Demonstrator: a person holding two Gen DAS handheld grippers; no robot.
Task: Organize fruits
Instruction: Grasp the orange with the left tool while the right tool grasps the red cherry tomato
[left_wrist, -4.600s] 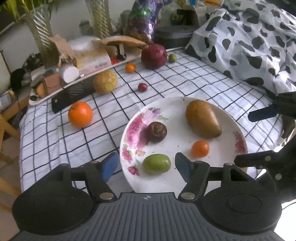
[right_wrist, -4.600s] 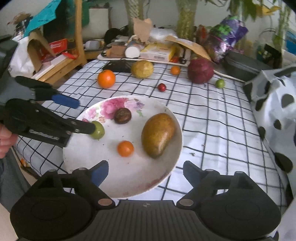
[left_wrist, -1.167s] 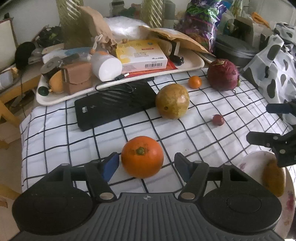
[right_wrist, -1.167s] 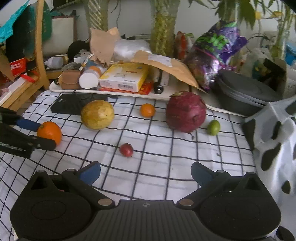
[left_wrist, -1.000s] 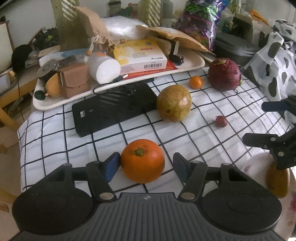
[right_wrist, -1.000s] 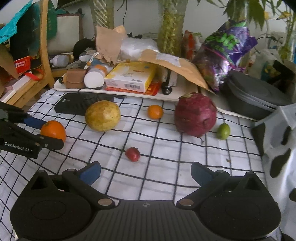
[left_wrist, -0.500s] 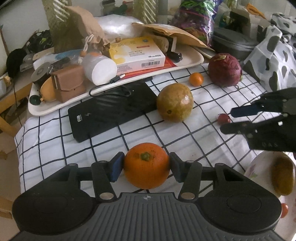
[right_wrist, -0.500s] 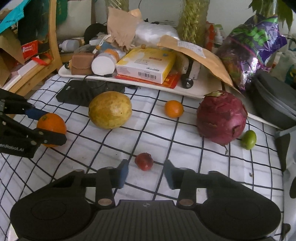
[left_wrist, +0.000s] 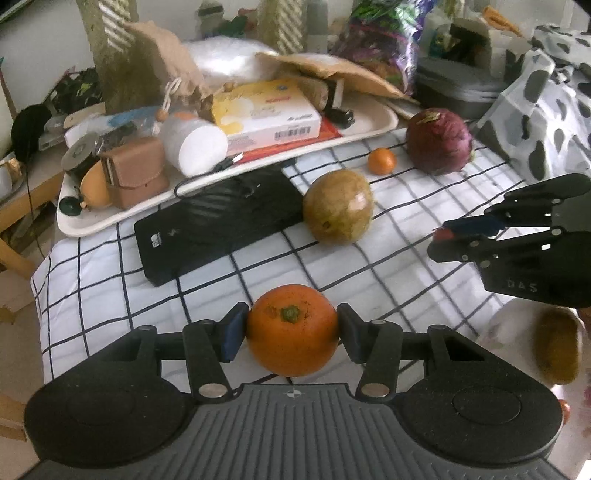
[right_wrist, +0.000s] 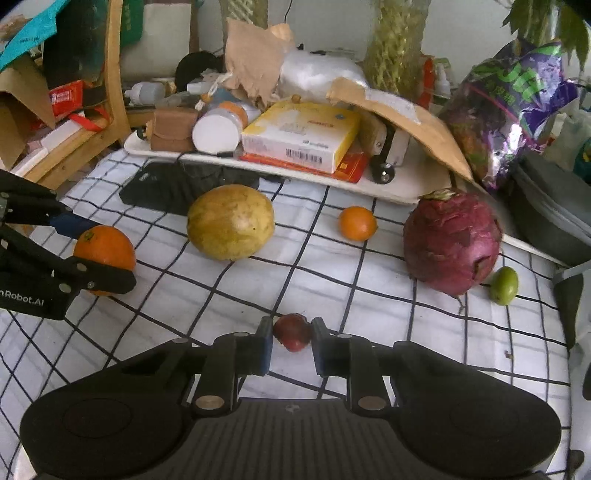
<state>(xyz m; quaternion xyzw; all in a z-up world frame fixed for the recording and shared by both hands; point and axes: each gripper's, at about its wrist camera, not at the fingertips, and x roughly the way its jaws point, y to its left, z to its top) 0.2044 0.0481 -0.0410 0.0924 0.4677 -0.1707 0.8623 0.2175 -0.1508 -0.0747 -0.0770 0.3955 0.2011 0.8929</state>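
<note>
My left gripper (left_wrist: 291, 328) is shut on a large orange (left_wrist: 292, 329), also seen in the right wrist view (right_wrist: 104, 254), low over the checked cloth. My right gripper (right_wrist: 291, 338) is shut on a small dark red fruit (right_wrist: 293, 331); it shows from the side in the left wrist view (left_wrist: 439, 238). A yellow-green round fruit (right_wrist: 231, 227), a small orange (right_wrist: 357, 223), a big purple-red fruit (right_wrist: 451, 242) and a small green fruit (right_wrist: 504, 280) lie on the cloth. The plate's rim (left_wrist: 498, 328) with a brown fruit (left_wrist: 557, 347) is at the right edge.
A black power bank (left_wrist: 221, 225) lies behind the large orange. A white tray (left_wrist: 122, 216) piled with boxes, a jar and bags runs along the back. A cow-print cloth (left_wrist: 546, 99) and a grey case (left_wrist: 458, 85) are at the right.
Both grippers moved from the plate to the loose fruits. The left closed on the large orange and the right closed on the small red fruit.
</note>
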